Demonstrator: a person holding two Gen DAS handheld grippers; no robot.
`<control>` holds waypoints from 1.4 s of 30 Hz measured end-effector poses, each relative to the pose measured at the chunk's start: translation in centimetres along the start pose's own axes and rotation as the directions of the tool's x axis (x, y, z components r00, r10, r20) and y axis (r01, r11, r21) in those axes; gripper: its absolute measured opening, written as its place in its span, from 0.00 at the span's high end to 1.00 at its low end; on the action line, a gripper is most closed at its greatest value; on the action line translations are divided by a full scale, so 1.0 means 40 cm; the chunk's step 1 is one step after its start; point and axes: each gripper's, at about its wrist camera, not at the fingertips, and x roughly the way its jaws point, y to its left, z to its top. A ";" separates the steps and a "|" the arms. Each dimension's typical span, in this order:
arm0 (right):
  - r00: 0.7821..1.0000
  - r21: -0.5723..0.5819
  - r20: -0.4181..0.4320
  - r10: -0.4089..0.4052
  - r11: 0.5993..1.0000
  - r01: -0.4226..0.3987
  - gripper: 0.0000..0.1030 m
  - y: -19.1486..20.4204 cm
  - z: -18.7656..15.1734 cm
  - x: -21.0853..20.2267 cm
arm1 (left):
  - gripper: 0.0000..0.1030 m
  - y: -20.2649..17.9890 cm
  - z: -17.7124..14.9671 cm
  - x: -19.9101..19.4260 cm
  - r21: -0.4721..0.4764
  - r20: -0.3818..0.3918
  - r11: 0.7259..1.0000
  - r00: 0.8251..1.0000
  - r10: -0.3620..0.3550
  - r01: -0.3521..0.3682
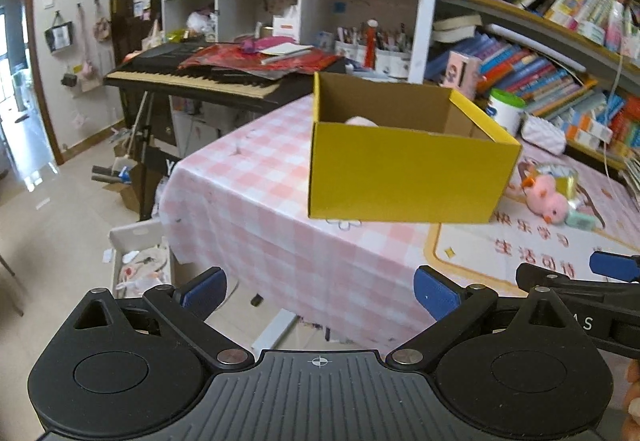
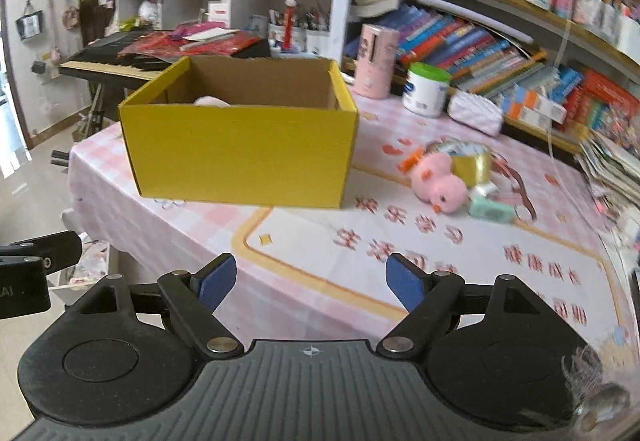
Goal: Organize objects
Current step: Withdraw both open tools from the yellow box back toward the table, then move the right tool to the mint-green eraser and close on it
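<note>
A yellow cardboard box (image 1: 404, 173) stands open on the pink checked tablecloth (image 1: 260, 209); something pale pink shows just over its front wall (image 2: 210, 101). It also shows in the right wrist view (image 2: 240, 157). To its right lie a pink plush chick (image 2: 438, 185), a gold tape roll (image 2: 474, 163) and a small mint green item (image 2: 492, 211). My left gripper (image 1: 320, 291) is open and empty, short of the table's corner. My right gripper (image 2: 310, 281) is open and empty, over the table's front part, well short of the box.
A white tub with green lid (image 2: 426, 89), a pink cylinder (image 2: 376, 61) and a pale pouch (image 2: 476, 113) stand behind the toys. Bookshelves (image 2: 520, 21) line the right. A keyboard piano (image 1: 192, 79) stands beyond the table's far left. A white bin (image 1: 136, 261) sits on the floor.
</note>
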 end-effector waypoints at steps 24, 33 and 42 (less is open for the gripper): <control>0.982 0.087 -0.062 -0.181 0.979 0.186 0.15 -0.112 -0.066 -0.059 | 0.02 -0.119 -0.013 0.010 0.108 -0.041 0.979 0.985 -0.169 0.172; 0.971 0.155 -0.078 -0.227 0.959 0.237 0.13 -0.213 -0.072 -0.052 | 0.02 -0.210 0.004 0.034 0.154 -0.051 0.967 0.979 -0.197 0.203; 0.965 0.180 -0.101 -0.243 0.949 0.258 0.13 -0.316 -0.059 -0.019 | 0.02 -0.297 0.021 0.065 0.169 -0.058 0.962 0.976 -0.208 0.215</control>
